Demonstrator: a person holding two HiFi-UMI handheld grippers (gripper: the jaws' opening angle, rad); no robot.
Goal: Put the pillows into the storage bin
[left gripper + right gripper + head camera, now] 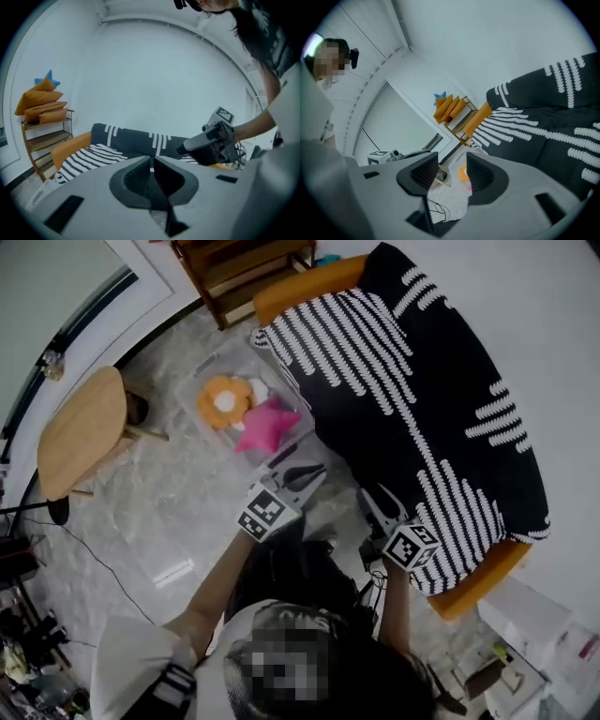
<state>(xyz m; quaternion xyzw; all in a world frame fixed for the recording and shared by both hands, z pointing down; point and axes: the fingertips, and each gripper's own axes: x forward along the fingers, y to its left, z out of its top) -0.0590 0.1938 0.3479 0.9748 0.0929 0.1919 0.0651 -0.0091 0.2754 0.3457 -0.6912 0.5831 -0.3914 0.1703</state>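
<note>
An orange flower pillow (225, 401) and a pink star pillow (264, 425) lie inside a clear storage bin (192, 381) on the floor, beside the sofa. My left gripper (314, 472) hovers just right of the bin, near the pink pillow. In the left gripper view the left gripper (151, 161) has its jaws together with nothing in them. My right gripper (377, 498) is held by the sofa's front edge. In its own view the right gripper (452, 166) stands open and empty, and the orange pillow (462, 172) shows far off through the gap.
A sofa (441, 409) under a black-and-white striped throw fills the right side. A round wooden table (80, 432) stands at the left. A wooden shelf (44, 136) holds orange cushions (42, 101). Cables trail over the marble floor (169, 512).
</note>
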